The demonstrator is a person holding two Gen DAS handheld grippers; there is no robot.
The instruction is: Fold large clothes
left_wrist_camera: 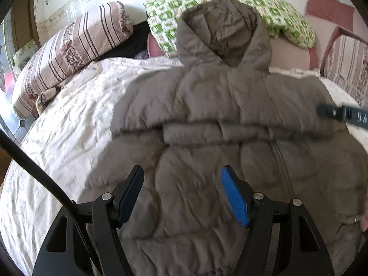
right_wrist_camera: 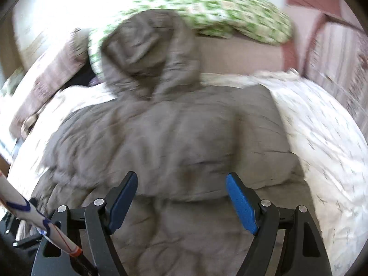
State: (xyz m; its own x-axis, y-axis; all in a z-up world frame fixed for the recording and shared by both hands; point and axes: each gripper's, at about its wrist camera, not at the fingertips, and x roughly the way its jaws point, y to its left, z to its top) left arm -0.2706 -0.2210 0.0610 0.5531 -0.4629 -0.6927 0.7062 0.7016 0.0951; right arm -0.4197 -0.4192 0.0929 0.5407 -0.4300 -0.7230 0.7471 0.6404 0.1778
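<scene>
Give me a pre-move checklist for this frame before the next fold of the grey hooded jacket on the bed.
1. Left hand-held gripper open, nothing held: ok.
2. Right hand-held gripper open, nothing held: ok.
3. Jacket lies on the quilt, sleeves folded across the body: ok.
4. Hood flat on the bed: not ok, it rests up against the green pillow.
5. Jacket hem: cannot tell, out of frame.
6. Sharp right wrist view: not ok, blurred.
</scene>
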